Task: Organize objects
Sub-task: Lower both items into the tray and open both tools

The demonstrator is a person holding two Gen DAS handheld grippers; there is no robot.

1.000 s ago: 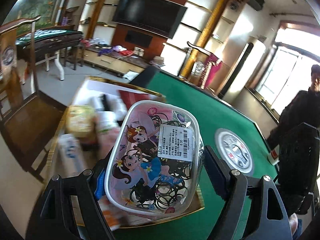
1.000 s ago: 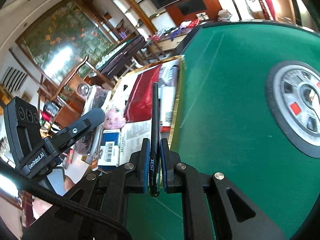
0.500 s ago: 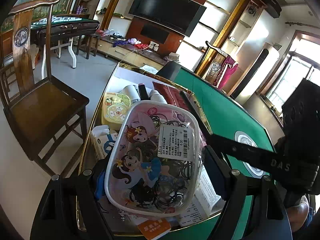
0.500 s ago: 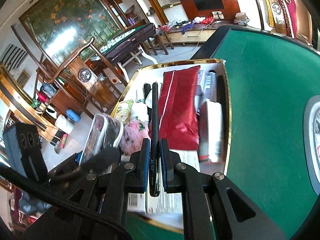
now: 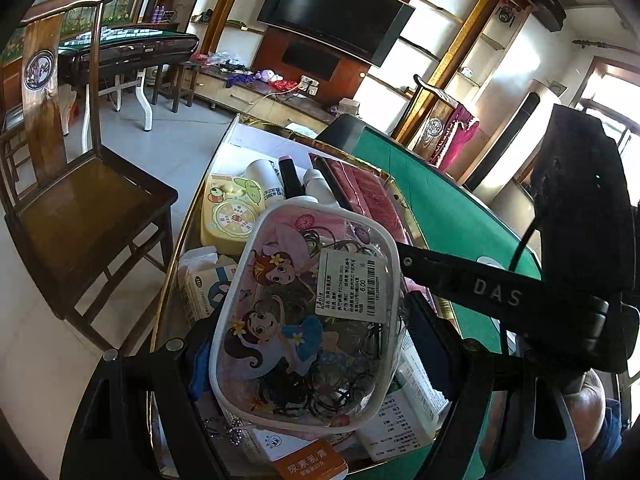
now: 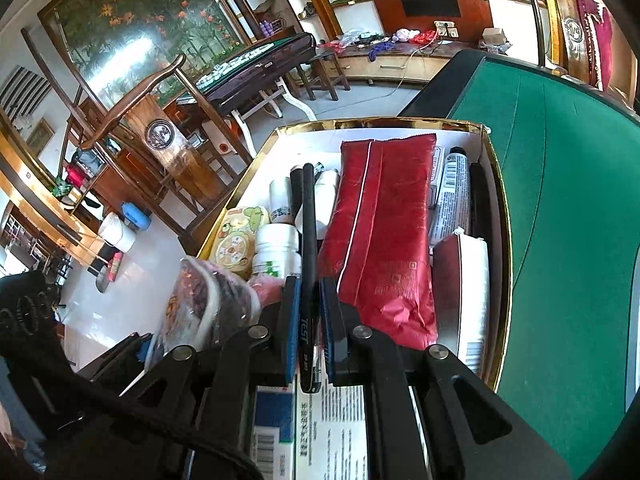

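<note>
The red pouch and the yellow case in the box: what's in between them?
In the right wrist view, between the red pouch and the yellow case stand white bottles, crossed by the black pen in the right gripper.

Left gripper [image 5: 308, 332] wide around a pouch, right gripper [image 6: 308, 316] clamped

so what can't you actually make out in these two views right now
- Left wrist view: the clear cartoon-printed pouch of hair ties, clamped in the left gripper, hides the tray items beneath it.
- Left wrist view: the orange box is cut off by the bottom edge.
- Right wrist view: the slim black pen, clamped in the right gripper, bears print too small to read beyond "TEST".
</note>
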